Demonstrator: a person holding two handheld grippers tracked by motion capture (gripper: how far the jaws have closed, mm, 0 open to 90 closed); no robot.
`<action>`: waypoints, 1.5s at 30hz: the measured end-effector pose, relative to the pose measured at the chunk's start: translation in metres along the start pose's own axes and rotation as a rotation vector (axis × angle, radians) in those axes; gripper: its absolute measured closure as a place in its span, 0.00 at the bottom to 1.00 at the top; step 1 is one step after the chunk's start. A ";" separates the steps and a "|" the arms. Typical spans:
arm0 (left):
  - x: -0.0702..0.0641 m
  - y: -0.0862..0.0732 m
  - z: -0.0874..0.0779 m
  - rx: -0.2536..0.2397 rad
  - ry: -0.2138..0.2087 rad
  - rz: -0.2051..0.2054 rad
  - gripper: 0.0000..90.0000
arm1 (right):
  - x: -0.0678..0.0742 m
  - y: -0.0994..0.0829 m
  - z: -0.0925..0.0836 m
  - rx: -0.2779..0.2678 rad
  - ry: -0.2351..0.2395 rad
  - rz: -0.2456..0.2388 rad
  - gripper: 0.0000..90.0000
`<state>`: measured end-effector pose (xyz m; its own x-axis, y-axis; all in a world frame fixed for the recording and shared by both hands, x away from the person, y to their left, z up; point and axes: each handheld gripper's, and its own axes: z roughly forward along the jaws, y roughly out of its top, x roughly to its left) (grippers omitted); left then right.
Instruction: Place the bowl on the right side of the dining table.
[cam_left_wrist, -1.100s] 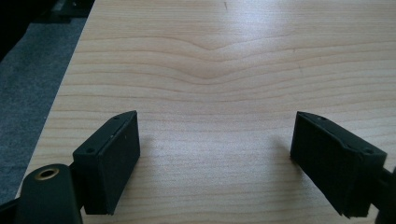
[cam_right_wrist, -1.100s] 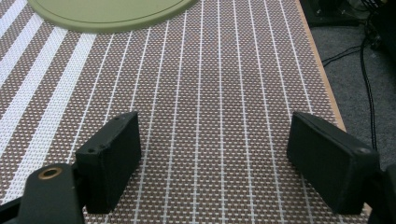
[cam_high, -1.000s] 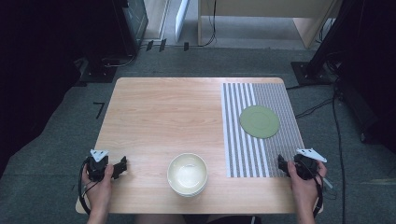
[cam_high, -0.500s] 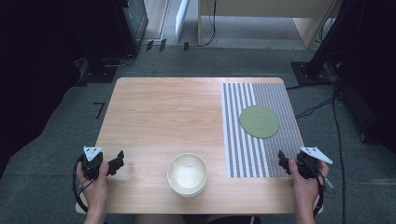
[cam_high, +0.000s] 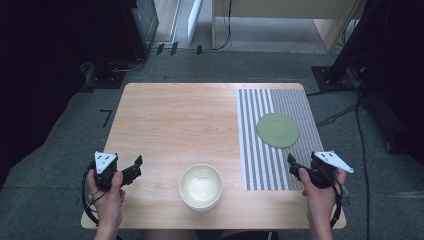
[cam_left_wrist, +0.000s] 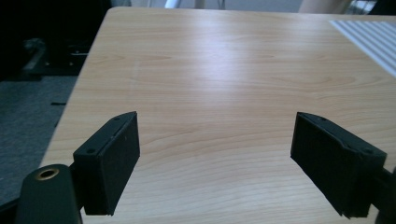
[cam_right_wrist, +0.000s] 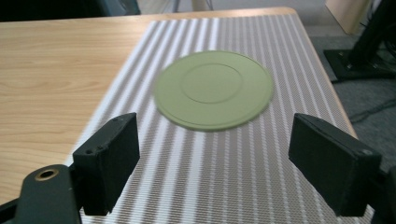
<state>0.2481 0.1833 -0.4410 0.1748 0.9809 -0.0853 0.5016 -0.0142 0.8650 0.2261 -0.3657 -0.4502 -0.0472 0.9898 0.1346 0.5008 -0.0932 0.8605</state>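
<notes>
A pale cream bowl (cam_high: 200, 186) sits near the front edge of the wooden table (cam_high: 185, 120), between my two hands. A flat green plate (cam_high: 278, 130) (cam_right_wrist: 214, 89) lies on a grey striped mat (cam_high: 272, 102) (cam_right_wrist: 224, 168) on the table's right side. My left gripper (cam_high: 137, 166) (cam_left_wrist: 212, 163) hovers over the front left corner, jaws wide apart with bare wood between them. My right gripper (cam_high: 292, 165) (cam_right_wrist: 212, 163) hangs above the mat's front right part, open and empty, with the plate just ahead of its jaws.
Dark equipment, stands and cables (cam_high: 345, 107) lie on the grey carpet around the table. A light wooden desk (cam_high: 280, 15) stands beyond the far edge. The striped mat's corner (cam_left_wrist: 373, 37) appears far right in the left gripper view.
Both hands have lifted their grippers off the table surface. The left one has drifted slightly left, the right one slightly outward. Jaws stay wide; bowl and plate have not moved.
</notes>
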 end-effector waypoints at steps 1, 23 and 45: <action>-0.006 0.001 -0.001 -0.005 -0.022 0.001 0.17 | 0.004 0.002 -0.001 -0.002 0.006 -0.006 0.18; -0.041 0.006 -0.009 -0.040 -0.146 0.020 0.17 | 0.067 0.015 -0.012 -0.018 0.132 -0.042 0.18; -0.079 0.006 -0.013 -0.019 -0.293 0.071 0.17 | 0.113 0.017 -0.018 -0.018 0.256 -0.047 0.20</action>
<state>0.2263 0.1087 -0.4230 0.4477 0.8796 -0.1610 0.4640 -0.0747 0.8827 0.2133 -0.2577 -0.4114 -0.2880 0.9338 0.2124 0.4776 -0.0522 0.8771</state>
